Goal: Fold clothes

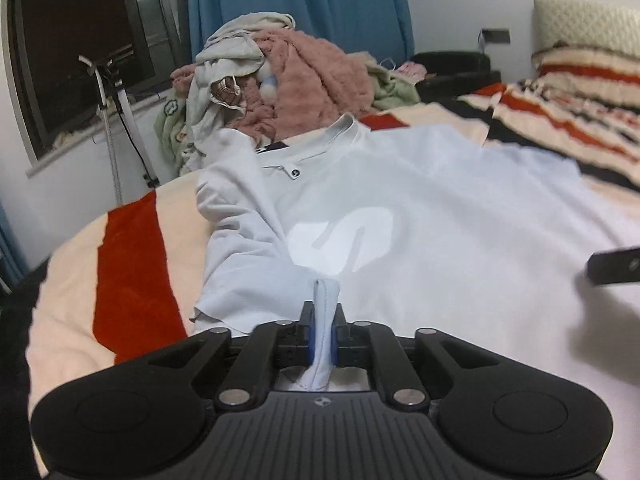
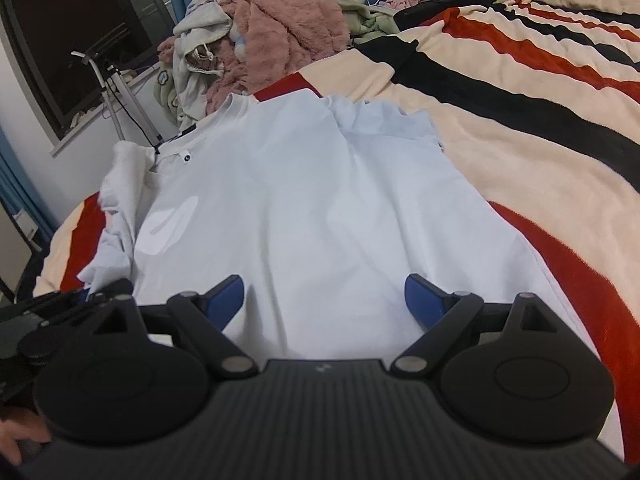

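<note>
Left wrist, clothes pile (image 1: 280,80) behind shirt (image 1: 420,200)

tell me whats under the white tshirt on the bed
The white t-shirt lies spread on a striped blanket in cream, red and black bands. The blanket shows all around it, but the part directly beneath the shirt is covered, so anything else there cannot be seen.

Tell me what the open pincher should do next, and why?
Probably the right gripper should lower and close on the hem of the white T-shirt. Its jaws are wide open above the cloth and hold nothing, while the left gripper already pinches the hem. Both grips would allow a fold.
</note>
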A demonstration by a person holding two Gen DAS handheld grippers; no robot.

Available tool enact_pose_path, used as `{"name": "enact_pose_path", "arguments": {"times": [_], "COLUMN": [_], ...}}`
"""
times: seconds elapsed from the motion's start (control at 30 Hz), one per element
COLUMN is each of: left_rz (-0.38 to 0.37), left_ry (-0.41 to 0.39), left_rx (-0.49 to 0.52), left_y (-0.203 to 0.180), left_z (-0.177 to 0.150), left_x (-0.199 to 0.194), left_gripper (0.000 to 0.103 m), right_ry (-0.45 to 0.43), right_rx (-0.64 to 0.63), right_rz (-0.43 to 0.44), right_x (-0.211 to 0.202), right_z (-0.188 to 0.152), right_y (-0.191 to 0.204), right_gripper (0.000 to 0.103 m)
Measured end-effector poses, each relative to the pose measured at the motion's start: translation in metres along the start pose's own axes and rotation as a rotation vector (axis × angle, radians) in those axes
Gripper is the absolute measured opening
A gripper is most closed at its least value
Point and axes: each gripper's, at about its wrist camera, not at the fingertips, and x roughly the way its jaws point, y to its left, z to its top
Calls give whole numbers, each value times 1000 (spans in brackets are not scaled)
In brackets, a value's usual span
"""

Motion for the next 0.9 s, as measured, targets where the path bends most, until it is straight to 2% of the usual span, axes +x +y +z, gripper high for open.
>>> {"name": "enact_pose_path", "arguments": {"times": [0.1,0.17,0.23,0.4,0.53,0.7,0.77,0.8,0.83,0.9], "left_rz": [-57,-108,-170,-263,-243,-254,-246,-238,-234,-218], "left_ry": [-5,-8,-11,-16,-37,-10,18,16,6,17], "left_rx": [-104,-201,-301,-489,-686,-844,-895,-916,-937,-962], "left_y": [15,28,44,80,107,135,143,147,151,157], "left_z": [-3,0,2,-5,-16,-26,-26,-25,-24,-19], "left_x": [-15,-26,-34,-39,-26,6,20,25,30,40], "left_gripper": [21,40,49,56,55,52,41,40,36,19], "right_ry": [4,5,6,10,13,12,11,10,9,5], "right_rx": [8,13,17,27,26,24,17,14,10,3], "right_rz": [3,6,7,9,13,13,11,9,7,0], "right_x": [-1,-2,-3,-3,-3,-1,0,0,1,1], "right_z": [1,1,1,2,1,1,0,0,0,-1], "right_y": [-1,-1,-2,-2,-3,-3,-2,-1,0,1], "right_gripper": [89,88,89,88,88,89,88,88,88,89]}}
